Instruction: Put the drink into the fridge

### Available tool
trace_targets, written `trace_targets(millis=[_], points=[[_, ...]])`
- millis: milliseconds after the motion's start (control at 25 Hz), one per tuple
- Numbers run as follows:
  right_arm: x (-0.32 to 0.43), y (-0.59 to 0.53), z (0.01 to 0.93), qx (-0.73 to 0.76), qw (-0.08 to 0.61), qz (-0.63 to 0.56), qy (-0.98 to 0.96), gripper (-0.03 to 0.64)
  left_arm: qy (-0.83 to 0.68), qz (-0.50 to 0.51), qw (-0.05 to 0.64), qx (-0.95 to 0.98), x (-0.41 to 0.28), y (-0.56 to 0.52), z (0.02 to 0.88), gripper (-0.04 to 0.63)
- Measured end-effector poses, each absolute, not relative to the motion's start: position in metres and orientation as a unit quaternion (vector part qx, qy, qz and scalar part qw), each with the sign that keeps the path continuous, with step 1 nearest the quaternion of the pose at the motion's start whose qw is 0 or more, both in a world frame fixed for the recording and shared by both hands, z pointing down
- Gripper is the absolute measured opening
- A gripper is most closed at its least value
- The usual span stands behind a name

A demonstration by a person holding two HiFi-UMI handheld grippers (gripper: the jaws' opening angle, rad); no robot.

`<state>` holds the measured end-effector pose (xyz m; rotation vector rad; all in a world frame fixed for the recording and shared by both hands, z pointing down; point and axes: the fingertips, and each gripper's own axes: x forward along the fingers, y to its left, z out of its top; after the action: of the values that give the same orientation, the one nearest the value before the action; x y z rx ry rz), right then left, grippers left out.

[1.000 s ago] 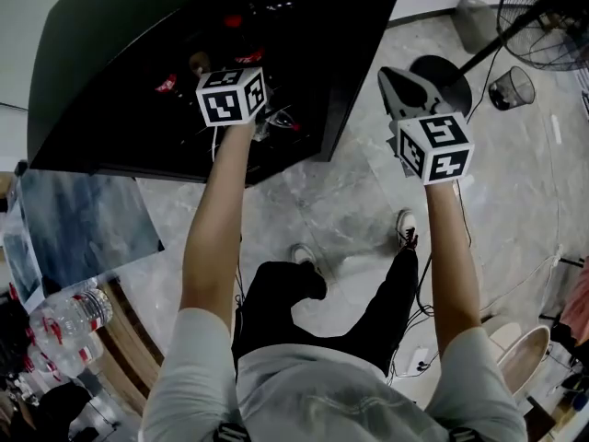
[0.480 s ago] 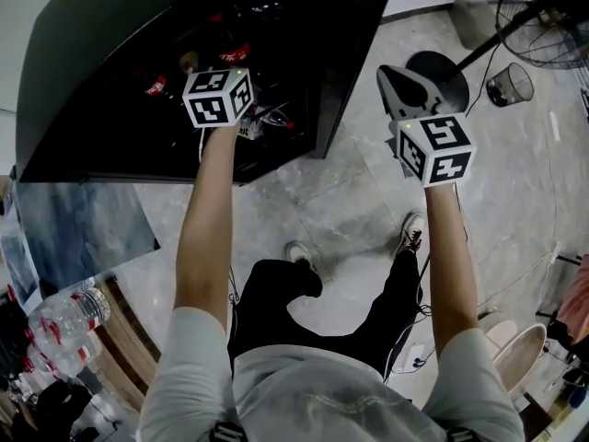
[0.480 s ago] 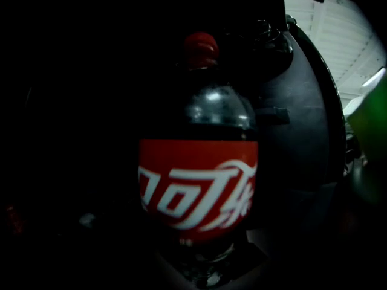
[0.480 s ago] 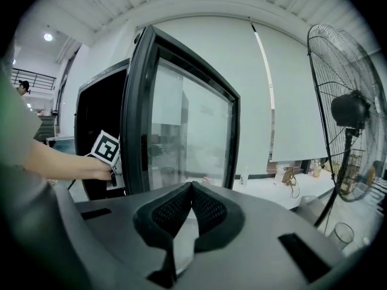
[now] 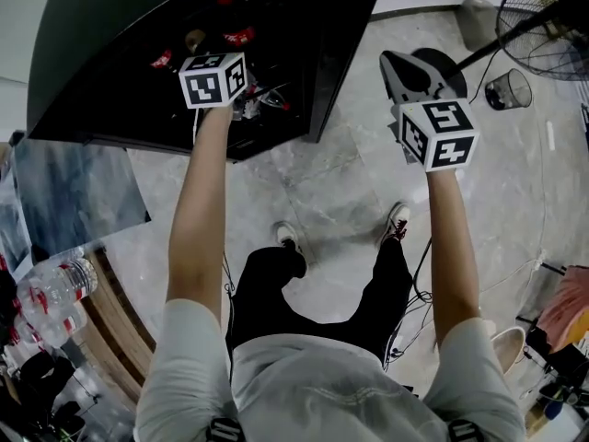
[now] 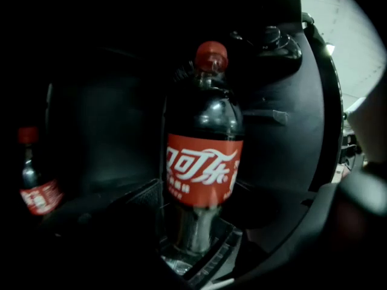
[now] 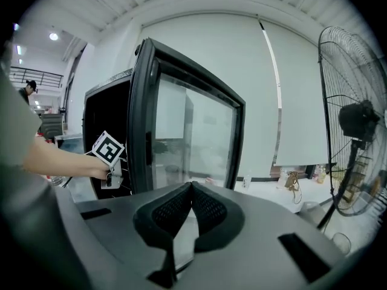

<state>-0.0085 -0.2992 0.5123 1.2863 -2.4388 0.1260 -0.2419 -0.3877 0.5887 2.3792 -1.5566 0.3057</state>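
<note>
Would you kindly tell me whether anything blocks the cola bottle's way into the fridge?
Nothing visible does: the left claw holds the cola bottle inside the open fridge; a smaller bottle stands apart, to its left.

Dim fridge [image 5: 110,58] interior, fisheye-warped edges

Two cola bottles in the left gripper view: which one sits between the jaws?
The central cola bottle, label facing the camera, its base between the left gripper's jaws. The other bottle stands apart at far left.
</note>
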Motion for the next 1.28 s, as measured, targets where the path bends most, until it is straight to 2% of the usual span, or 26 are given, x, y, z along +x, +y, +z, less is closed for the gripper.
trace_targets(millis=[320, 600, 880, 1120, 1280], points=[[0.003, -0.3, 0.477, 0.429, 0.206, 0.038, -0.879, 0.002, -0.568, 0.12, 0.175, 0.795, -0.247, -0.354, 0.584, 0.33], [0.006, -0.303, 0.44, 0.393, 0.219, 0.024, -0.893, 0.003, -0.601, 0.164, 0.171, 0.764, -0.241, -0.316, 0.568, 0.328], [-0.005, -0.297, 0.395, 0.344, 0.221, -0.009, -0.912, 0.003, -0.611, 0.162, 0.182, 0.753, -0.231, -0.256, 0.523, 0.317], [-0.003, -0.278, 0.349, 0.334, 0.212, -0.019, -0.918, 0.002, -0.625, 0.137, 0.16, 0.752, -0.23, -0.212, 0.452, 0.14], [-0.004, -0.262, 0.318, 0.334, 0.198, -0.019, -0.921, 0.002, -0.635, 0.127, 0.127, 0.752, -0.228, -0.186, 0.396, 0.049]])
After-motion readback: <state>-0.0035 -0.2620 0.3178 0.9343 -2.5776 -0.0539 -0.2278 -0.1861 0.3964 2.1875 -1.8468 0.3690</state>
